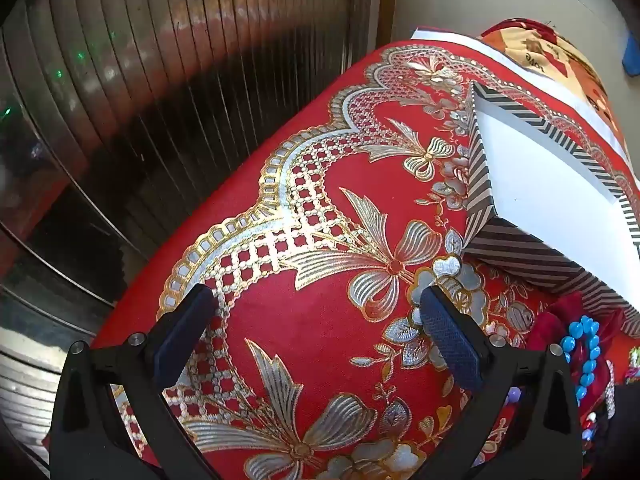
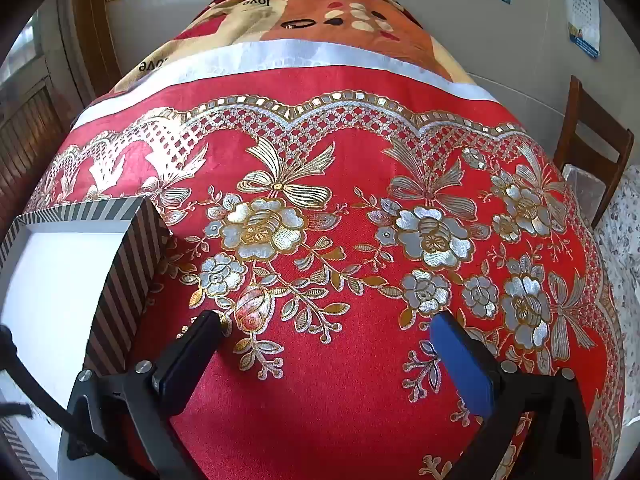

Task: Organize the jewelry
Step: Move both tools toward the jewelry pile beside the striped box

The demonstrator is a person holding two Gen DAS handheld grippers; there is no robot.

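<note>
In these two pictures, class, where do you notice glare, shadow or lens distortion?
Left wrist view: glare streaks the ribbed metal panel; the tablecloth bulges, fisheye-bent. Right wrist view: the striped box casts shadow rightward; its white inside is overexposed.

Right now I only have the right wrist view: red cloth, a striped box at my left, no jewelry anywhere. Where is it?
Observer: The left wrist view shows a blue bead bracelet on the cloth, past the near corner of the striped box.
Operator: Anything else with it?
Observer: Yes, a dark red pouch or cloth lies under the beads, and more small coloured pieces sit at that frame's lower right edge, too cropped to name.
Operator: Is the left gripper holding anything?
Observer: No. The left gripper is open with only tablecloth between its fingers, and the beads lie outside its right finger.
</note>
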